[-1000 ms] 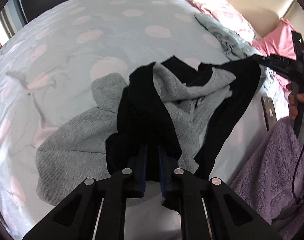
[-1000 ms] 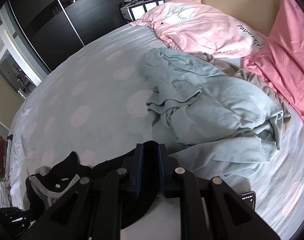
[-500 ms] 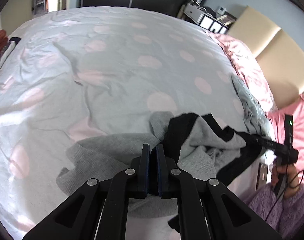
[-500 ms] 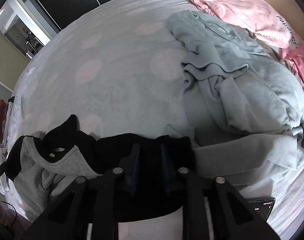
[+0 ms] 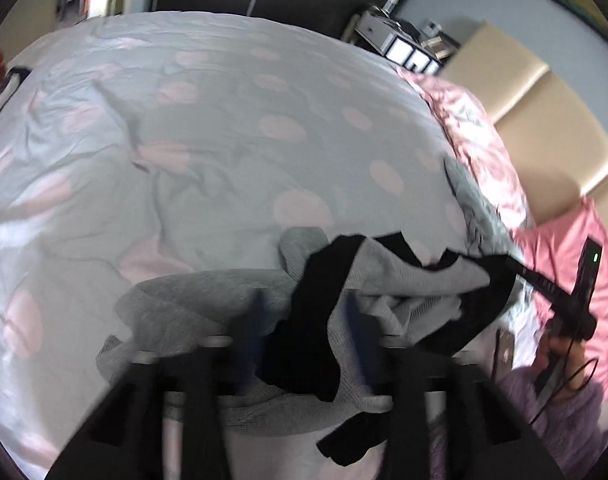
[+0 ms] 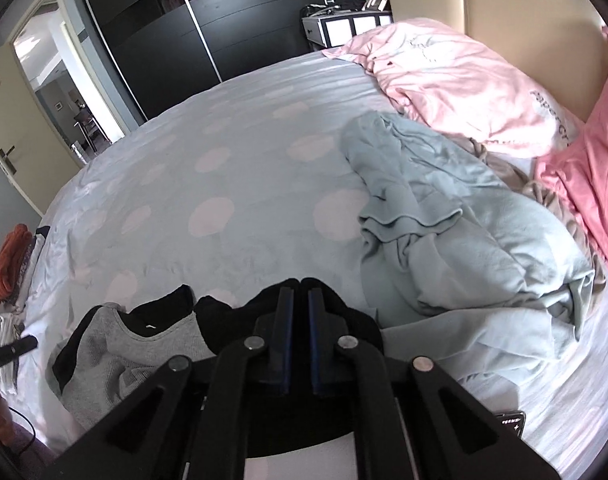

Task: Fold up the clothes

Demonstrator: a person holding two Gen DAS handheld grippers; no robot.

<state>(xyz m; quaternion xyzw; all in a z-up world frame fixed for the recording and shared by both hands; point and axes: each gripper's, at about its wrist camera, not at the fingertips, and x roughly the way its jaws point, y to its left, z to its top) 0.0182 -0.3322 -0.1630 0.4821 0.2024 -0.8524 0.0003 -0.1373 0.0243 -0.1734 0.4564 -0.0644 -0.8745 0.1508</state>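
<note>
Opened wide now, left tongs [image 5: 304, 336], where half a second ago clamped together on black trim; blurred, with grey-and-black garment [image 5: 404, 280] slack between the fingers and resting crumpled on the bed [image 5: 224, 140]. Right tongs [image 6: 296, 312] nearly together, pinching the garment's black edge. Risk from here: a one-sided hold, so any lift likely drags the cloth into a bunch. Also close by: pale blue garment [image 6: 464, 240], easy to snag.

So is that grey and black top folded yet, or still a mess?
Still a mess. The top lies bunched and twisted on the bed, with the right claw pinching its black edge.
</note>
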